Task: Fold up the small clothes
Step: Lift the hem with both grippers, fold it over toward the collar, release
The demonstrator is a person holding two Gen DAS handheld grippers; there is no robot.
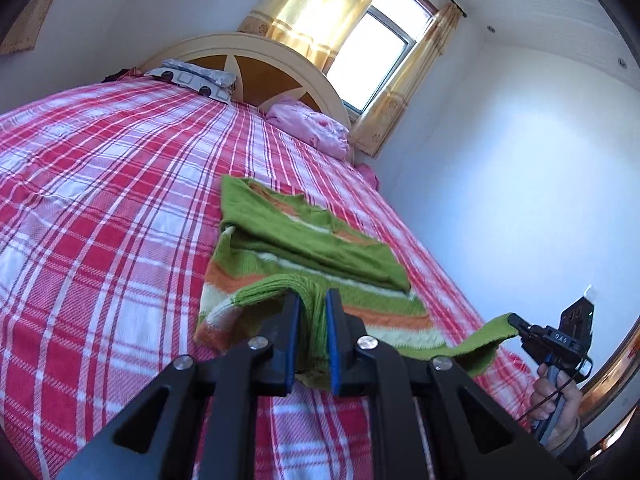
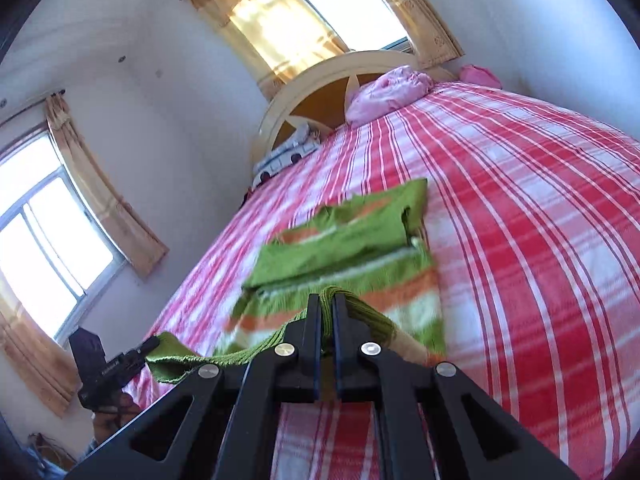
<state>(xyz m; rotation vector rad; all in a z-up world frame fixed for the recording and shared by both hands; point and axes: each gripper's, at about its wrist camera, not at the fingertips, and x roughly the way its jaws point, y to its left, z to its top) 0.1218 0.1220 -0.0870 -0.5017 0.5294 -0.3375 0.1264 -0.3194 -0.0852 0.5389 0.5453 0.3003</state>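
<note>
While grippers pinch it, sweater (image 1: 312,240) hem lifts

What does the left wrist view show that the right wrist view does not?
Only the left wrist view shows the right hand-held gripper pinching the green hem. Only the right wrist view shows the side window and the left hand-held gripper. Both show the striped green sweater on the checked bedspread, the headboard and the pink bundle.

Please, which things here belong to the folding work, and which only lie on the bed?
For the job:
- green striped sweater
- left gripper, shut on its hem
- right gripper, shut on its hem

Only lying about:
- pink bundle of cloth
- patterned pillow
</note>
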